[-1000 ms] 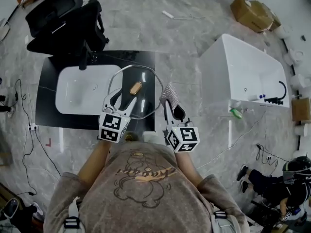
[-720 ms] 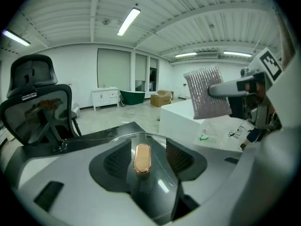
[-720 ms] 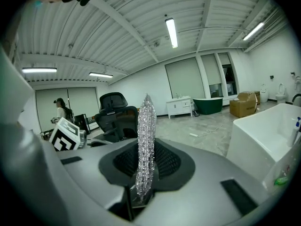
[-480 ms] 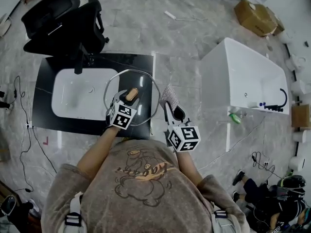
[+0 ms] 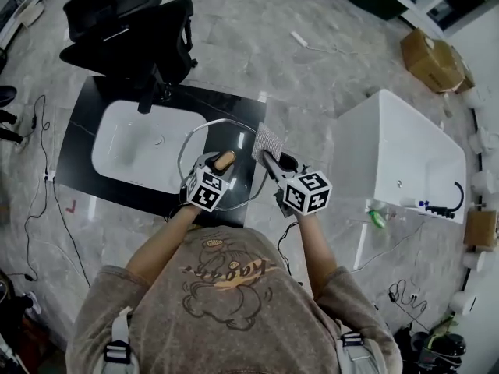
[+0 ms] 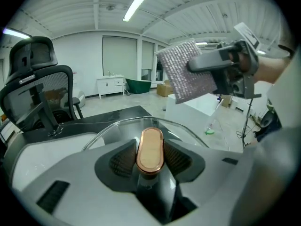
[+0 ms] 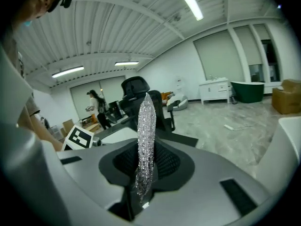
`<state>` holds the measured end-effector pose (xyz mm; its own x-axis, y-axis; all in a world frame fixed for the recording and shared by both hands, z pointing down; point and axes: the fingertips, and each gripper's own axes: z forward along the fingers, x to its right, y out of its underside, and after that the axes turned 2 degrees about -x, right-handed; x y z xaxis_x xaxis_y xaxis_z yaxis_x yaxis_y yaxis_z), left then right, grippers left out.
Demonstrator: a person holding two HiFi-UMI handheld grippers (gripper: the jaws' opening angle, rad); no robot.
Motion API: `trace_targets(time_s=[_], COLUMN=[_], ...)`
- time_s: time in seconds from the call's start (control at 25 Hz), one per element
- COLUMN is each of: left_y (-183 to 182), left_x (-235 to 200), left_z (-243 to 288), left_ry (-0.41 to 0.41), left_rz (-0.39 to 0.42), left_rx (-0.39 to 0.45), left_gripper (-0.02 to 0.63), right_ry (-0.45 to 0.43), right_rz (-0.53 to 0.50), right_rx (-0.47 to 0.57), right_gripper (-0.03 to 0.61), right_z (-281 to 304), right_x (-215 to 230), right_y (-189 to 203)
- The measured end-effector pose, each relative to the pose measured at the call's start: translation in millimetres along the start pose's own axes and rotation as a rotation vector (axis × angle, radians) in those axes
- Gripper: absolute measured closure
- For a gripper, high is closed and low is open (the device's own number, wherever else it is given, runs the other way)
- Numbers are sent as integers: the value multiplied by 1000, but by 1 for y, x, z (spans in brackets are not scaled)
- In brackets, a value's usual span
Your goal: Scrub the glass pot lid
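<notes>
The glass pot lid (image 5: 199,148) lies on the black counter (image 5: 86,166) beside the sink. Its wooden, copper-rimmed handle (image 5: 224,160) (image 6: 150,149) stands between the jaws of my left gripper (image 5: 219,164) (image 6: 150,159). Those jaws have just been closing, and their pads now sit against both sides of the handle. My right gripper (image 5: 270,160) (image 7: 146,161) is shut on a silver mesh scrubbing cloth (image 5: 267,140) (image 7: 145,135). It holds the cloth upright over the lid's right rim. The left gripper view shows the cloth (image 6: 186,69) hanging above the glass (image 6: 117,128).
A white sink basin (image 5: 144,142) is set in the counter left of the lid. A black office chair (image 5: 129,22) stands behind it. A white bathtub (image 5: 409,154) is at the right, with a cardboard box (image 5: 433,61) beyond. Cables trail on the floor.
The left gripper came down from the lid's near edge onto the handle and narrowed around it. The right gripper swung left, bringing the cloth over the lid's right rim.
</notes>
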<state>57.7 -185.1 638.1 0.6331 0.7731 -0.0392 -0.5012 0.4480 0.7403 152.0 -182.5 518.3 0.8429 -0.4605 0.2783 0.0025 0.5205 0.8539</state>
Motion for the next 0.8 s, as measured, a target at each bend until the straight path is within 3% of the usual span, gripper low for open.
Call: trace_targets(time_s=[0.2,0.36,0.56,0.8], left_y=[1,2,3,3], left_x=[-2,-1,-1,-2], left_z=[0,0,0,0], left_ry=[-9,-28,-68,-97], left_rz=[-25,-49,-52,-43], left_rx=[2,10,19,28], left_gripper=[423,423,423,423], right_ry=[-282,-489,-647,-831], right_rz=[-150,-383,-525,-698], right_rx=[-213,-440,-667,-907], right_gripper=[495,497,497,499], right_z=[82,139,188,205], right_x=[-26,-66,-107,-155], right_y=[-10,9,39,73])
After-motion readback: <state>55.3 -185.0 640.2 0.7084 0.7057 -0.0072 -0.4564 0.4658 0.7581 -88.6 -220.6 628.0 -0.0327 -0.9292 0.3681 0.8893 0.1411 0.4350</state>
